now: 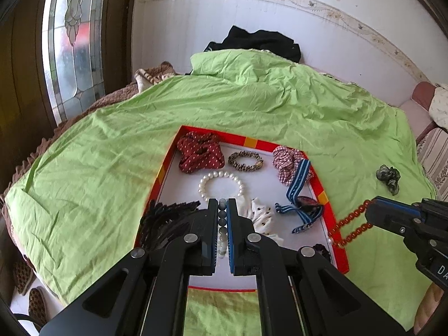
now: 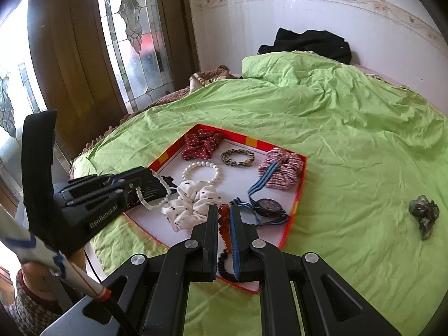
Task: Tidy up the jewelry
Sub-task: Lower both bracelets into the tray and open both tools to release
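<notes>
Jewelry is sitting mostly in a red-rimmed tray [image 1: 315, 173] on the green bedsheet [image 1: 280, 106]. Left gripper [image 1: 222, 225] is reaching forward and down over the tray's near-left part, fingers [image 1: 211, 224] pinching together on a grey bead strand [image 1: 222, 221] that is running straight down the gap between them. From the right wrist view this strand [image 2: 156, 193] is looping pale below the left gripper [image 2: 145, 182], hanging just above the tray floor.

Right gripper [image 2: 224, 224] is coming in from the right, level and low, over the tray's near-right corner, fingers [image 2: 212, 224] clamping on an amber bead bracelet [image 2: 223, 219]. In the left view that bracelet [image 1: 352, 224] is dangling in a loop across the tray's right rim.

Count lying in the tray:
- 1 white pearl bracelet [image 1: 221, 186]
- 1 leopard-print hair tie [image 1: 245, 161]
- 3 scrunchies: red dotted [image 1: 200, 152], pink checked [image 1: 288, 162], white dotted [image 2: 190, 198]
- 1 watch on a blue striped strap [image 2: 267, 205]
- 1 dark beaded strand [image 2: 224, 266] near the front rim, partly hidden by the right fingers
- 1 black item [image 1: 165, 218] at the left rim, too hidden to identify

Outside the tray: 1 dark green scrunchie [image 2: 424, 215] is lying on the sheet, well apart to the right.
</notes>
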`<act>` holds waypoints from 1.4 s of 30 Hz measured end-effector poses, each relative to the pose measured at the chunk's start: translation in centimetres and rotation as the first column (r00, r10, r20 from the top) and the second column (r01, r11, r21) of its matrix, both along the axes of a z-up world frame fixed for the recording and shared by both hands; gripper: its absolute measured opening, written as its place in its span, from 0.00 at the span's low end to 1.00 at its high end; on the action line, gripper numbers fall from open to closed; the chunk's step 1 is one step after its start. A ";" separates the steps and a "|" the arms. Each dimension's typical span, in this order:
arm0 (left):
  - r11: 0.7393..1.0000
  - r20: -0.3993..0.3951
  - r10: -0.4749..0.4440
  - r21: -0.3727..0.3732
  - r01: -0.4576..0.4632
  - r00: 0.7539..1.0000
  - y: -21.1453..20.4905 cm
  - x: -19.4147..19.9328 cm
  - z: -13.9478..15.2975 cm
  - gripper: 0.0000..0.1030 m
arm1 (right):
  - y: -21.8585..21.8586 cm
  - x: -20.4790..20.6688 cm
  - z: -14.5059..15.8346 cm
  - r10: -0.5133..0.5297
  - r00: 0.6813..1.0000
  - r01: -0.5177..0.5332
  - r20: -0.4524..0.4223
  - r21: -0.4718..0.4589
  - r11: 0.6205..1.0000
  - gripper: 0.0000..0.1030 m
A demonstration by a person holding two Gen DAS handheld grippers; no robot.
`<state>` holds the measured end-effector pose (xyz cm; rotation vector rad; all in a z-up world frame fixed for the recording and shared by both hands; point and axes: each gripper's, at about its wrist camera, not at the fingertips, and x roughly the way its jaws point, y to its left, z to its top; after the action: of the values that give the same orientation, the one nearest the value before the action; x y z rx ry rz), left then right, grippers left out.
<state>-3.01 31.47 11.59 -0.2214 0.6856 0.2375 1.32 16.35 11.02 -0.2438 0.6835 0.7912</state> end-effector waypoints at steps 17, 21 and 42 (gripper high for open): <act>0.996 -0.125 0.021 -0.084 -0.031 0.992 2.2 1.4 -3.5 0.05 | 3.0 1.8 -3.2 0.010 0.994 -0.012 -0.106 -0.021 1.000 0.09; 0.991 -0.166 0.026 -0.124 -0.047 0.986 2.9 1.9 -4.6 0.05 | 3.3 3.0 -4.6 -0.006 0.987 0.002 -0.161 -0.025 1.000 0.09; 0.990 -0.129 0.043 -0.126 -0.060 0.991 2.8 1.5 -4.2 0.33 | 2.4 5.1 -8.1 -0.094 0.974 0.078 -0.206 -0.086 0.993 0.33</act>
<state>-1.47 34.32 7.44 -0.3513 0.8219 0.2583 6.40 18.79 2.88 -0.2015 0.9193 0.7139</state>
